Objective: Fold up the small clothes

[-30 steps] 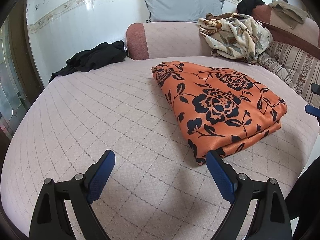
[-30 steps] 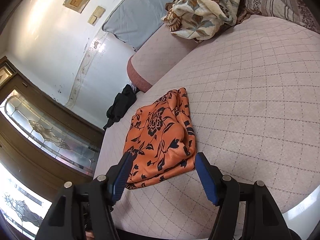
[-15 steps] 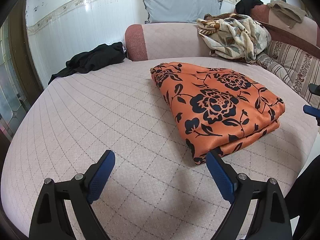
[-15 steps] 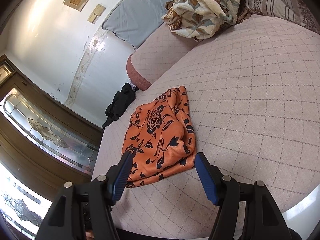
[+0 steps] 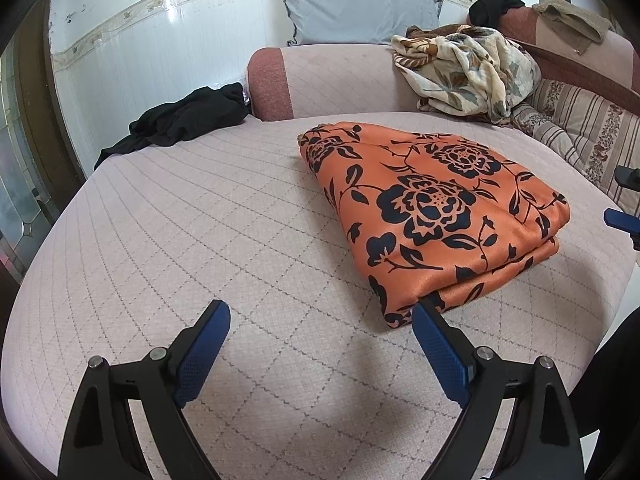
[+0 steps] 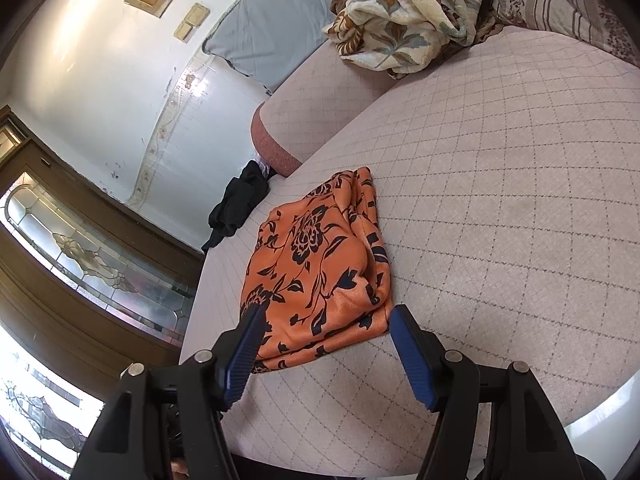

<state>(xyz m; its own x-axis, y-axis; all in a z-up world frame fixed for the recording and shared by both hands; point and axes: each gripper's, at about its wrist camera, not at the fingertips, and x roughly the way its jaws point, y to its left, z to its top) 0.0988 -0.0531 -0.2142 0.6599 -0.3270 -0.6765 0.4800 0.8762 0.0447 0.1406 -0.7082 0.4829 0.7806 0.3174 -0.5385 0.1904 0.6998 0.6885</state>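
Orange floral garment (image 5: 436, 208) lies folded on the bed (image 5: 200, 220). Left gripper (image 5: 320, 344) and right gripper (image 6: 326, 344) hover, jaws spread, empty — grasp both near corners evenly before folding again.

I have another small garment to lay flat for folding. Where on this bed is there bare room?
Bare quilted mattress lies left of the folded orange cloth, short of the black garment. In the right wrist view more lies right of it. The head end is crowded by the floral blanket.
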